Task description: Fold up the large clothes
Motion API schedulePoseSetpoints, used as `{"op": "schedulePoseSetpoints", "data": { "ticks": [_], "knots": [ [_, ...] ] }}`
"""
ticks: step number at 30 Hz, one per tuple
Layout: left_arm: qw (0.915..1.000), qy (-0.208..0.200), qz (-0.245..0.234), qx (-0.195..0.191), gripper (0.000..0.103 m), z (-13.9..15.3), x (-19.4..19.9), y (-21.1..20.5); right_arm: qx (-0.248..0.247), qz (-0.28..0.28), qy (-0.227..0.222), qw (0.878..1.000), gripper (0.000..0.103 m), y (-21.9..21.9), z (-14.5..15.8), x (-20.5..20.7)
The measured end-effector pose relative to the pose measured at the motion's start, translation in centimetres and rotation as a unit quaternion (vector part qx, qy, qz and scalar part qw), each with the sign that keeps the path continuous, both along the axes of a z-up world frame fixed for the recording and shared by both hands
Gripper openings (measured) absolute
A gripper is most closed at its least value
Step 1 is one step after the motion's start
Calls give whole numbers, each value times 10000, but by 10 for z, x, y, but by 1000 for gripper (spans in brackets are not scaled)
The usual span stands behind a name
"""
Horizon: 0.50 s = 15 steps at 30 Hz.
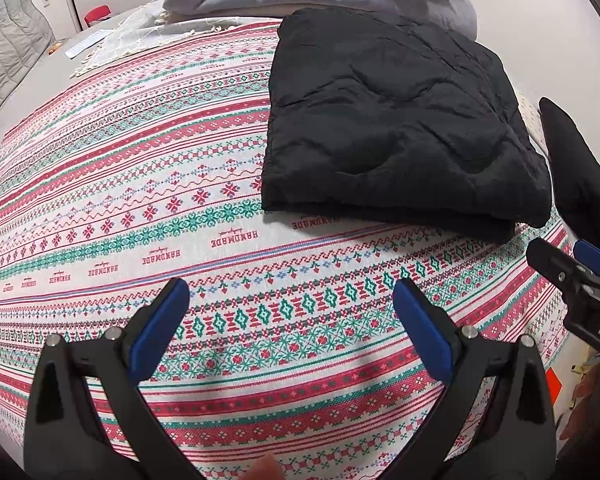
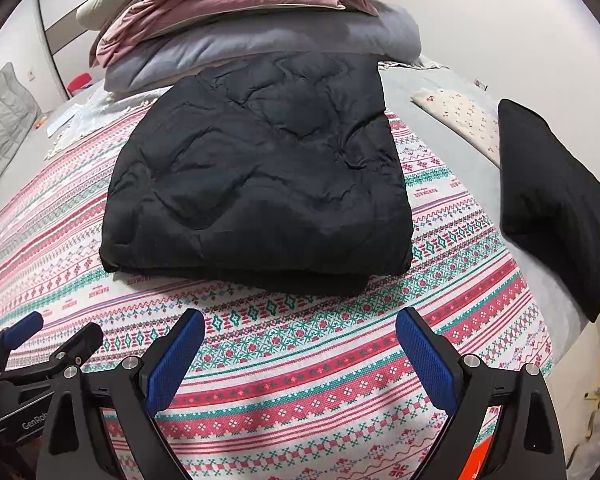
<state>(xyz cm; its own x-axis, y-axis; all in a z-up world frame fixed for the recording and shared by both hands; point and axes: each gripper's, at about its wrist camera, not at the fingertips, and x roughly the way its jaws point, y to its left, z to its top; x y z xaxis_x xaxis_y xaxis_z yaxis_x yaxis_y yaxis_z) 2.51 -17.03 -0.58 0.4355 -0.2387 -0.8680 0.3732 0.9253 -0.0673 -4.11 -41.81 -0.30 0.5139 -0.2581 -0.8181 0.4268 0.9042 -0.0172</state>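
Here, folded black jacket (image 2: pixel 256 184) on patterned bedspread (image 2: pixel 300 392) | second dark bundle (image 2: pixel 556 204) cut off

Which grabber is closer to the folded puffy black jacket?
Right, though only slightly. The right gripper faces the folded black quilted jacket straight on, open, just short of its near edge. The left gripper, also open, sits off toward the jacket's left corner.

Patterned bedspread (image 2: pixel 340 392), stacked bedding (image 2: pixel 236 12) against plain pale wall (image 2: pixel 500 20).
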Motion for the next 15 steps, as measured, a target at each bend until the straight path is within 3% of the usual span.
{"op": "schedulePoseSetpoints", "data": {
  "ticks": [15],
  "knots": [
    [10000,21,-15,-2,101,0,0,-2,-3,1,30,10000,97,3,-1,-1]
  ]
}}
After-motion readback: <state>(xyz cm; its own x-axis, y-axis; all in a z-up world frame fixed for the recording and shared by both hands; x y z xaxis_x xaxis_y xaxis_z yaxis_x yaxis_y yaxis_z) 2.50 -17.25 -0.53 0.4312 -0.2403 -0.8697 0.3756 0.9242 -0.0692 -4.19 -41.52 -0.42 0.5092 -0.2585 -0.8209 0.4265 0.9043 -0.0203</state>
